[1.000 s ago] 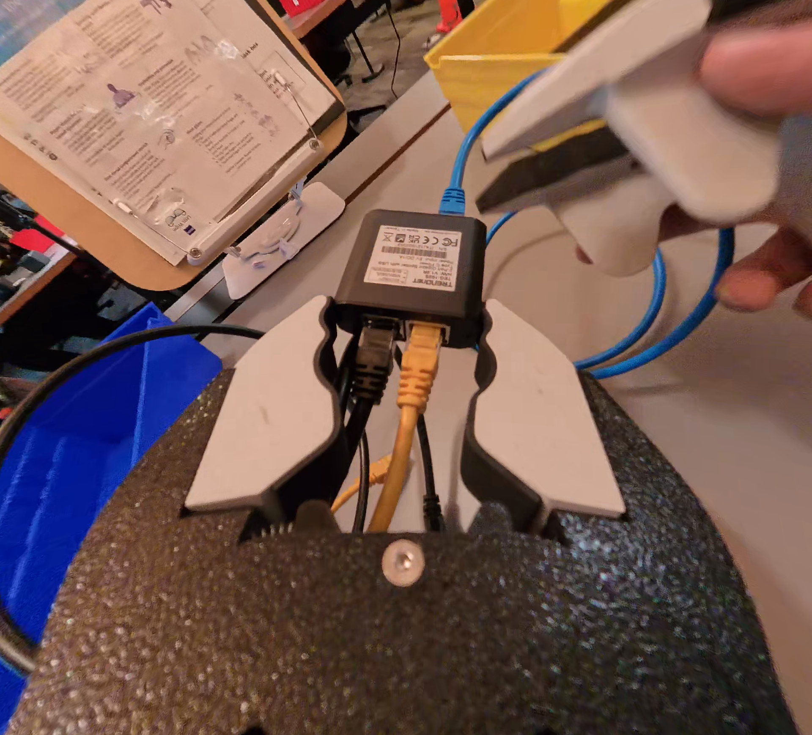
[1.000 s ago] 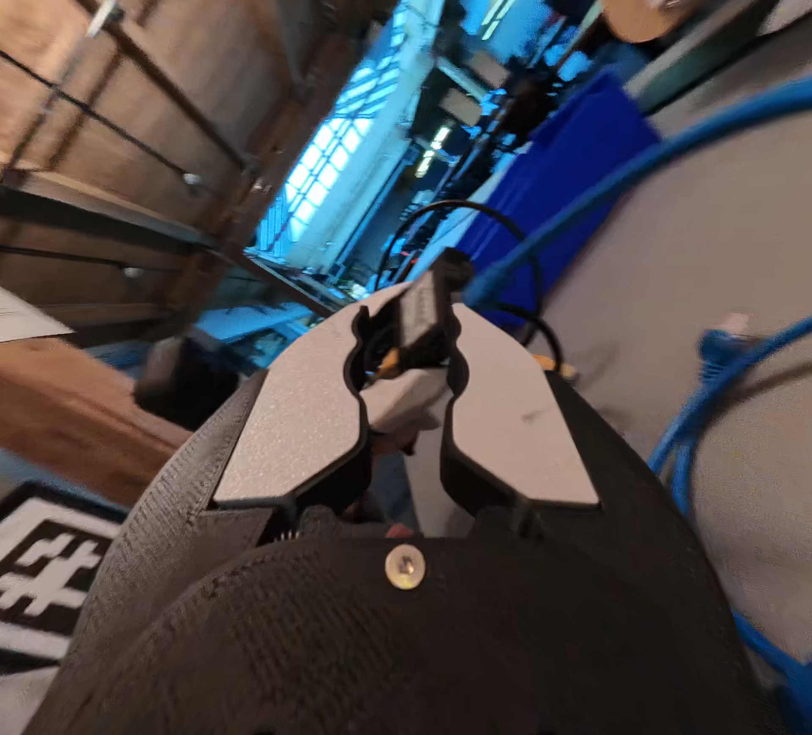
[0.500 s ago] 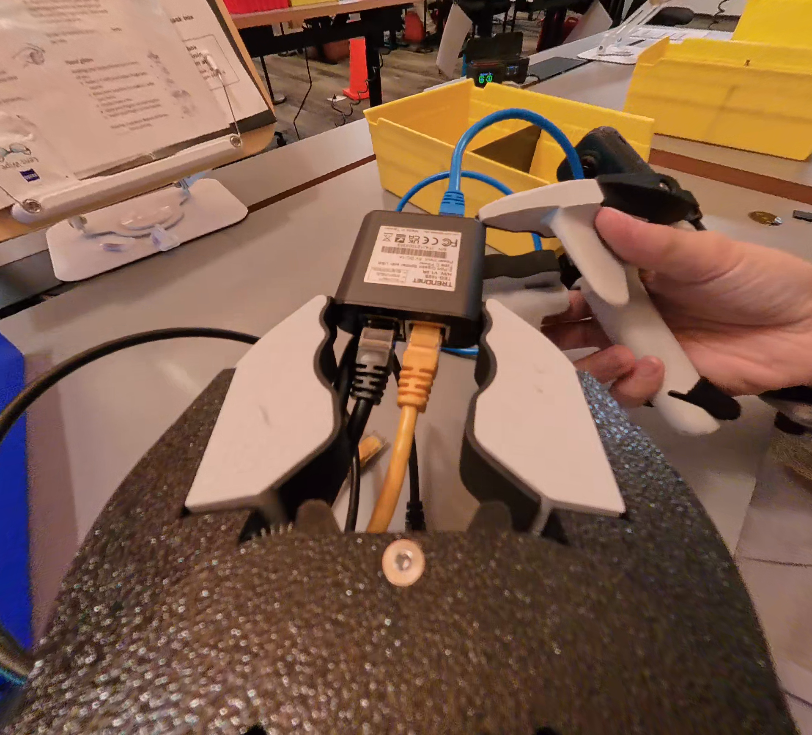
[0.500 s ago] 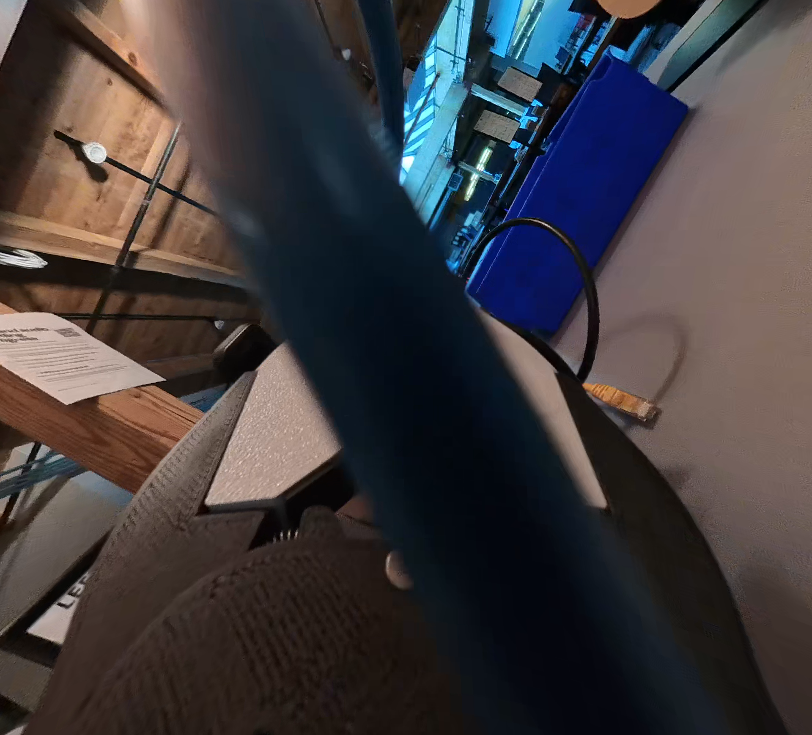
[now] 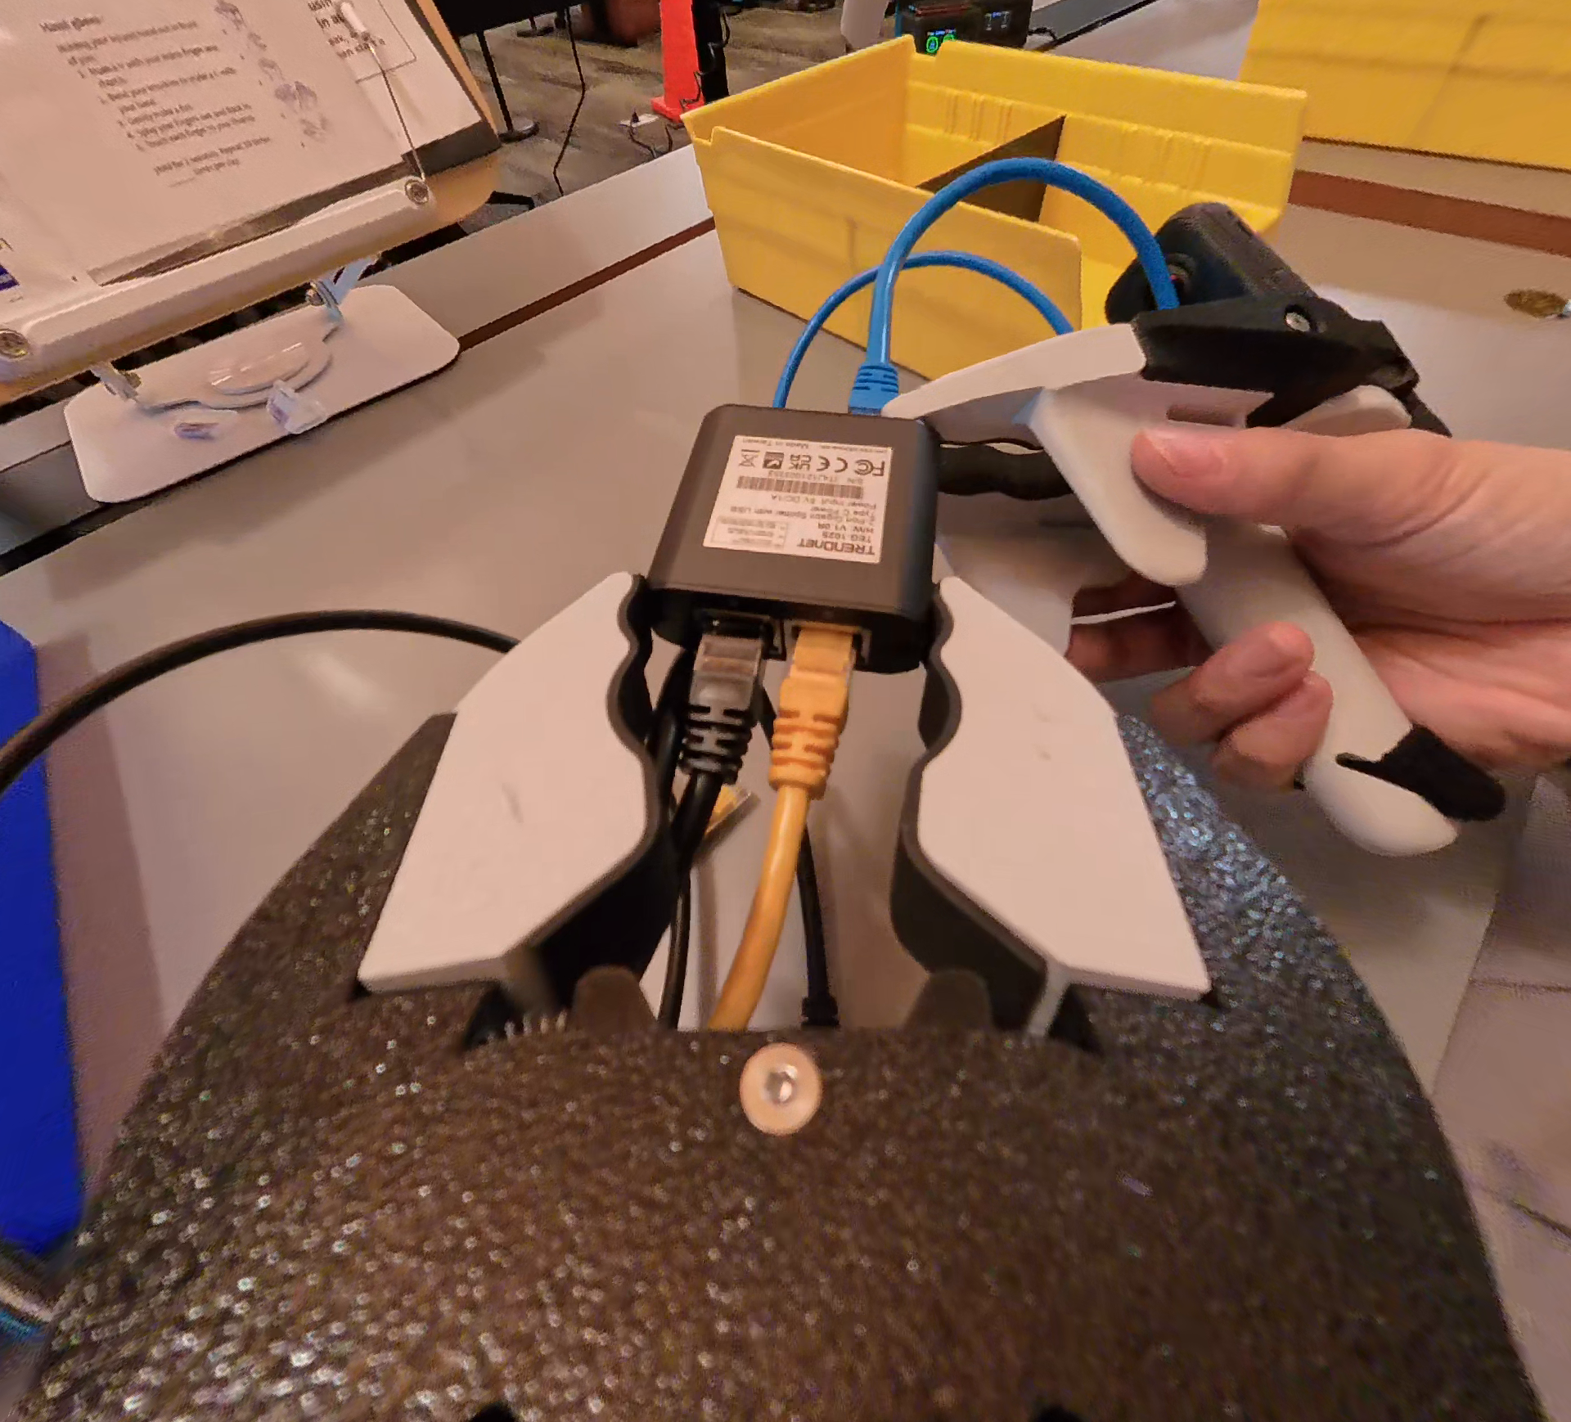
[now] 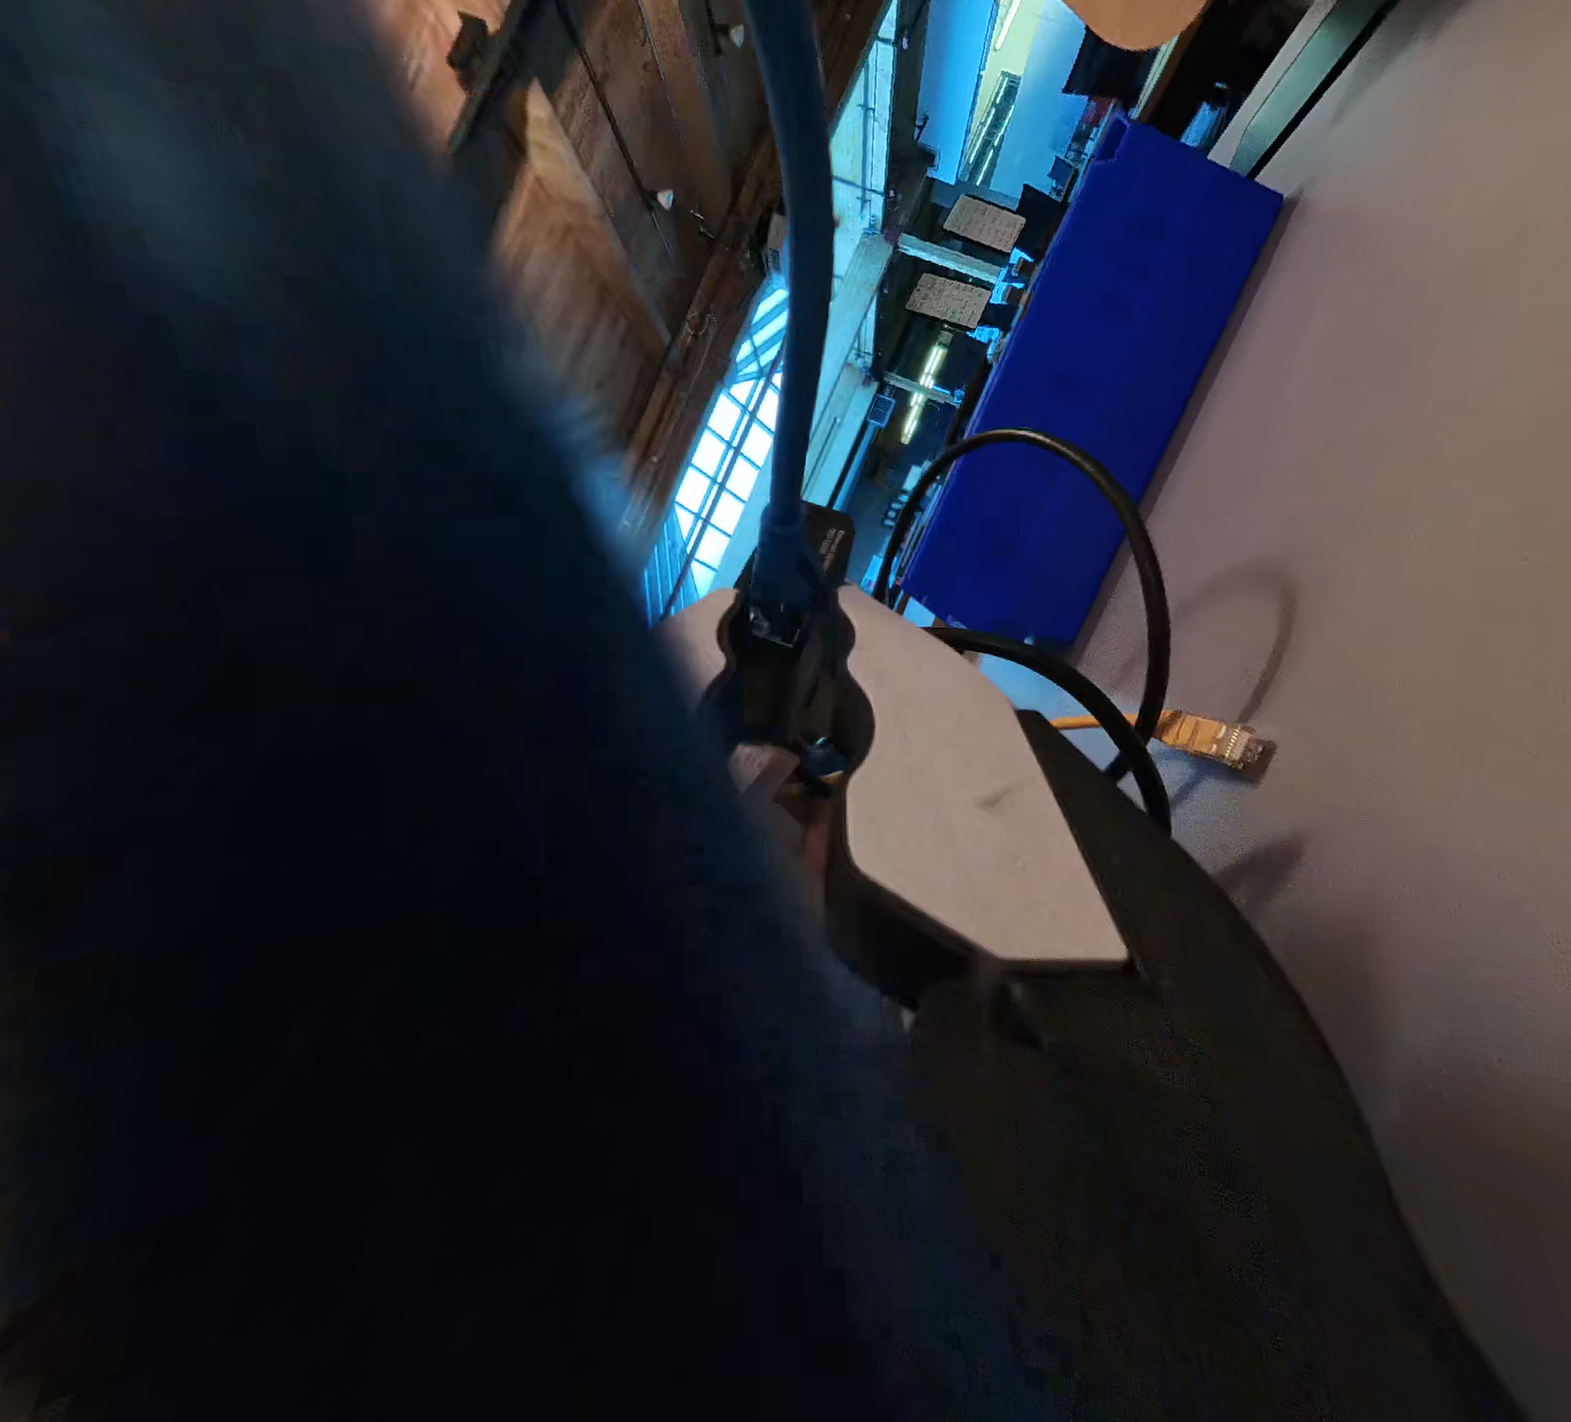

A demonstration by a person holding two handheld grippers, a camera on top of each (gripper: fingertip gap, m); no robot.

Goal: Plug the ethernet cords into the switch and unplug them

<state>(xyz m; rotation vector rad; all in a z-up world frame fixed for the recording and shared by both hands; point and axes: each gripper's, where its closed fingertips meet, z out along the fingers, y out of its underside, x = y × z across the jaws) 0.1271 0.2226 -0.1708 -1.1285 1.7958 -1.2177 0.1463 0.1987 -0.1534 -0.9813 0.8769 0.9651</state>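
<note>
My left gripper (image 5: 786,589) is shut on the black switch (image 5: 799,506) and holds its near end above the grey table (image 5: 527,480). A black cord's plug (image 5: 723,680) and a yellow cord's plug (image 5: 814,688) sit in the near ports. A blue cord's plug (image 5: 874,387) sits in the far side. My right gripper (image 5: 914,433), turned on its side in a hand (image 5: 1403,574), reaches in from the right. In the right wrist view its fingertips (image 6: 859,633) close around the blue plug (image 6: 778,608). The blue cord (image 6: 799,234) loops close past that camera and hides the left finger.
A yellow bin (image 5: 893,191) stands behind the switch, and another is at the far right. A document stand (image 5: 255,378) is at the left. A blue bin (image 6: 1105,378) is at the table's left edge. A black cable loop (image 6: 1143,557) and a loose yellow plug (image 6: 1216,739) lie on the table. My two grippers' fingertips are within a few centimetres of each other.
The right gripper came down from the upper right to the far end of the switch and narrowed around the blue plug. The left gripper kept hold of the switch.
</note>
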